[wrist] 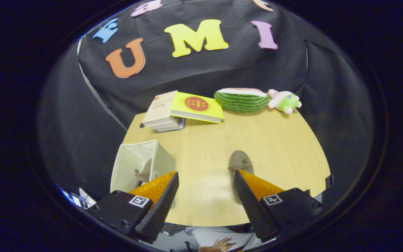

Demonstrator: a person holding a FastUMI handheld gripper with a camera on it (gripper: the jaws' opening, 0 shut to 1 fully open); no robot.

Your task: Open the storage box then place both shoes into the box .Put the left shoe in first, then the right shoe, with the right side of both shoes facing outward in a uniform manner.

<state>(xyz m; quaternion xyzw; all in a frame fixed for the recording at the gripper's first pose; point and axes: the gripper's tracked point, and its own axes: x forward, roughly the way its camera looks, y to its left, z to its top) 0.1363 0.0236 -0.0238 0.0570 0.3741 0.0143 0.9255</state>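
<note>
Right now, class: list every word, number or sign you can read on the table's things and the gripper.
Yellow book: red round emblem, print too blurred to read.
Beige book: cover print too small to read.
Gripper, fingers open above the table: square coded markers, no words.

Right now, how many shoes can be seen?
2. One shoe lies inside the open storage box, partly hidden by its wall. The other shoe sits on the table, partly behind one finger of the open gripper.
</note>
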